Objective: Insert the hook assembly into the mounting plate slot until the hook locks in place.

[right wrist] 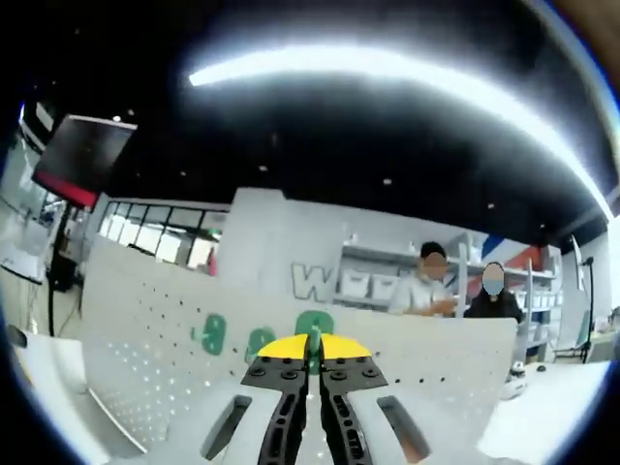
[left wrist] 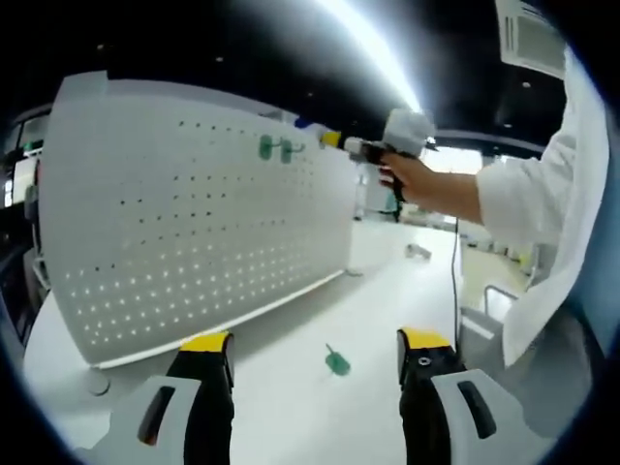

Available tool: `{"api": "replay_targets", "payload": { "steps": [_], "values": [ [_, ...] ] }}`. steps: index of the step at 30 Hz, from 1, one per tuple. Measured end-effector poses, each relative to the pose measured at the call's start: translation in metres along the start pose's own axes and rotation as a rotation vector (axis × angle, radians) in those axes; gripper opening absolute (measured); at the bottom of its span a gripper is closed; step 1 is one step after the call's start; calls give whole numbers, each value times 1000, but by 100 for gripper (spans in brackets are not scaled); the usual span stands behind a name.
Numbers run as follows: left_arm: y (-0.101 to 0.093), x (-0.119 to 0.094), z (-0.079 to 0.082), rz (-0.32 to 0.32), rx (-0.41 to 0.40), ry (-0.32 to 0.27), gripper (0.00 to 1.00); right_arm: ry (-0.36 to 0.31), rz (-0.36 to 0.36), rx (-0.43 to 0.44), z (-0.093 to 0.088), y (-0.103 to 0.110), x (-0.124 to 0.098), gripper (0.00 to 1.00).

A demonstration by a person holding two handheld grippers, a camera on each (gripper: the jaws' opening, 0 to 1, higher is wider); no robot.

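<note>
A white pegboard [left wrist: 194,223] stands upright on the white table [left wrist: 291,407]. Two green hooks [left wrist: 275,148] hang high on its face. A third green hook [left wrist: 337,361] lies loose on the table in front of the board. My left gripper [left wrist: 315,341] is open low over the table, short of that loose hook. A hand [left wrist: 407,177] holds my right gripper [left wrist: 334,140] at the board's upper right. In the right gripper view, that gripper [right wrist: 311,347] is shut on a green hook [right wrist: 313,327] close against the pegboard [right wrist: 145,329], beside the mounted hooks [right wrist: 232,337].
A person's white sleeve [left wrist: 542,194] fills the right side, and a cable [left wrist: 454,281] hangs below the arm. A small object [left wrist: 418,252] sits on the far table. Two people [right wrist: 455,286] stand by shelves behind the board.
</note>
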State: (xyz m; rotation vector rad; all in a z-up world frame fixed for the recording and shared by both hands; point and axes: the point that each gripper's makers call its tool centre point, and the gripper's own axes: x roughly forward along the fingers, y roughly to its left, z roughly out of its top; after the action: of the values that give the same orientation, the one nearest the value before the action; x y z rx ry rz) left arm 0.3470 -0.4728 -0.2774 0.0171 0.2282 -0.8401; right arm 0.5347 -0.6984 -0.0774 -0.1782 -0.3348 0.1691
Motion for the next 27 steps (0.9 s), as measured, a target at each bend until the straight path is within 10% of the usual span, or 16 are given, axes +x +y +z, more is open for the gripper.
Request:
{"api": "replay_targets", "payload": {
  "steps": [27],
  "values": [
    [12, 0, -12, 38, -29, 40, 69, 8, -27, -1, -24, -9, 30, 0]
  ]
}}
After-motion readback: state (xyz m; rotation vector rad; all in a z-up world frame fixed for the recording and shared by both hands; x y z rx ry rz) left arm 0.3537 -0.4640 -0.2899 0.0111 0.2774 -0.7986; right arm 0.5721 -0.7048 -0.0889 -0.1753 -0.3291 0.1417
